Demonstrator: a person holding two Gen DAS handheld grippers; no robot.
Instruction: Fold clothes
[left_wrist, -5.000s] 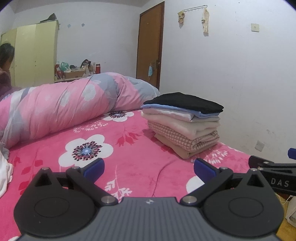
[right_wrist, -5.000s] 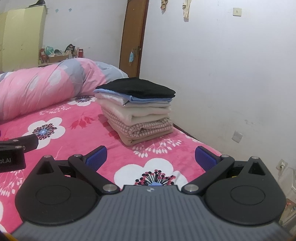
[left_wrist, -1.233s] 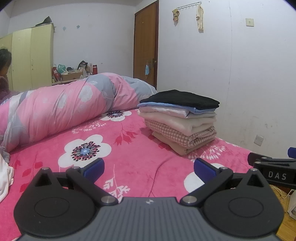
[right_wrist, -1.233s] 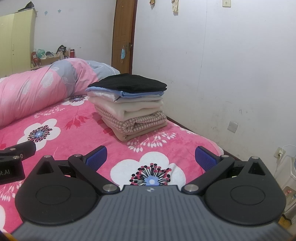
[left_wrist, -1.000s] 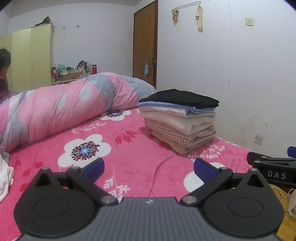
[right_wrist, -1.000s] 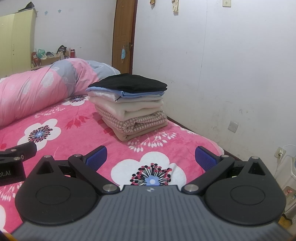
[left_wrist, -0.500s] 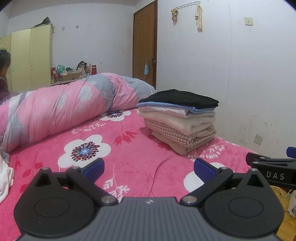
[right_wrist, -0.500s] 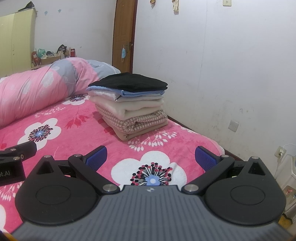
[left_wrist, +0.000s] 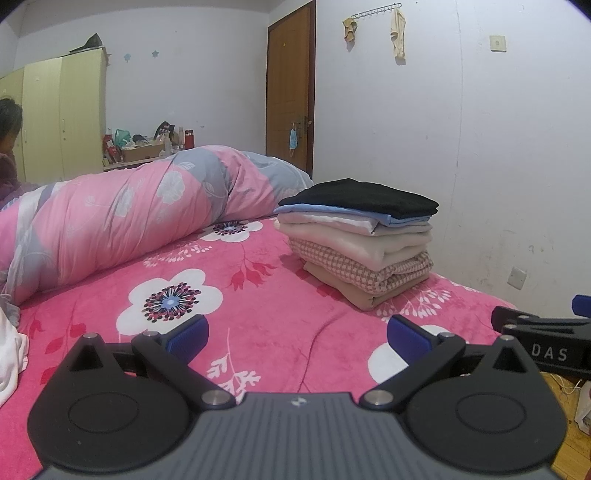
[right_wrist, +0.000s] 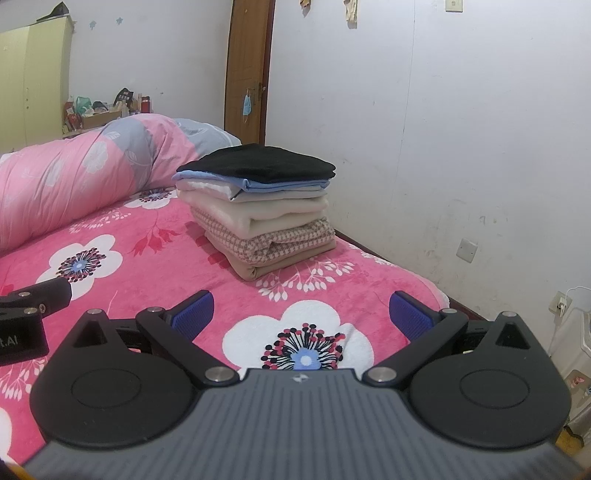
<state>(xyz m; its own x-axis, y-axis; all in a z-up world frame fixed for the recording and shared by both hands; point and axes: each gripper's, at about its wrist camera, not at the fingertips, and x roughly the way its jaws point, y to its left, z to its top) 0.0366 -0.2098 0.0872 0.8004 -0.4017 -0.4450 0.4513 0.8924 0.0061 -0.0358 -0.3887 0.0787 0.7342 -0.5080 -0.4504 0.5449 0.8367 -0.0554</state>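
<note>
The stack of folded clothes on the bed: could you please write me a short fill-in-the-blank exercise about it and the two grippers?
1. The top garment of the stack of folded clothes is ____ in colour.
2. The stack rests on a pink bedspread printed with ____.
3. The left gripper and the right gripper both have their fingers ____, holding nothing.
4. Directly under the top garment lies a light ____ one.

Missing words: black; flowers; open; blue

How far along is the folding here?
Done: a stack of folded clothes sits on the bed, black piece on top. In hand: nothing; left gripper and right gripper are both open and empty. Left: perhaps the white cloth at the left view's edge.
</note>
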